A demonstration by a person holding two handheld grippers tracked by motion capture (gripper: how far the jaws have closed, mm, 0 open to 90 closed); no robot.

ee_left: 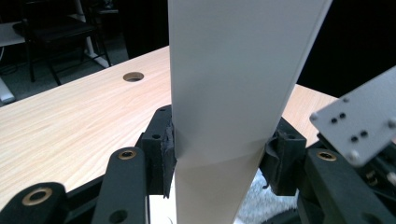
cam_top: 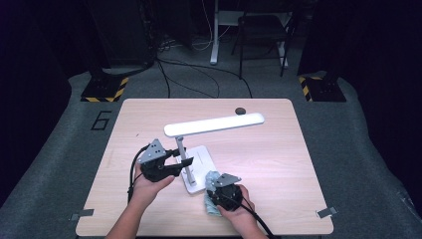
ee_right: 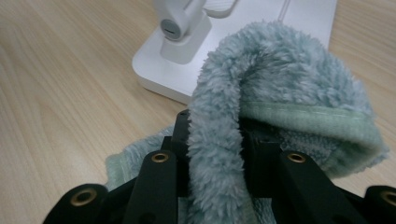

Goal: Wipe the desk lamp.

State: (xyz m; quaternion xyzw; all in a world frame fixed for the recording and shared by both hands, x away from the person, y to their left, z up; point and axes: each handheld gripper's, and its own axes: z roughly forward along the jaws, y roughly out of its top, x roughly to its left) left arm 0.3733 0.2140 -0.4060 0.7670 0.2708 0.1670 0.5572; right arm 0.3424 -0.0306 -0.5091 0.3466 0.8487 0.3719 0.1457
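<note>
So the main thing here is a white desk lamp (cam_top: pixel 199 144) sitting a bit near of the middle of the light wood counter (cam_top: pixel 278 164). It's got a flat rectangular base (cam_top: pixel 201 167) with rounded corners, a slim upright arm (cam_top: pixel 183 157) rising from the near end of that base, and a long, flat light bar (cam_top: pixel 214 124) that stretches out to the right and far side, well above the counter. All matte white plastic, with a little grey hinge cap down where the arm meets the base (ee_right: pixel 170 27).

The left gripper (cam_top: pixel 169 162) is clamped on the arm from the left, both pads pressing flat against its white sides (the left gripper view makes that really clear). The arm looks like a wide flat strip from there.

The right gripper (cam_top: pixel 219 191) is at the near right corner of the base, pinching a fluffy pale blue-green cloth (ee_right: pixel 280 93). The cloth is a thick plush thing with a stitched hem, bunched up and folded over the jaws, sitting just beside the base edge.

There's also a small dark round hole (cam_top: pixel 240 110) at the far edge of the counter.
</note>
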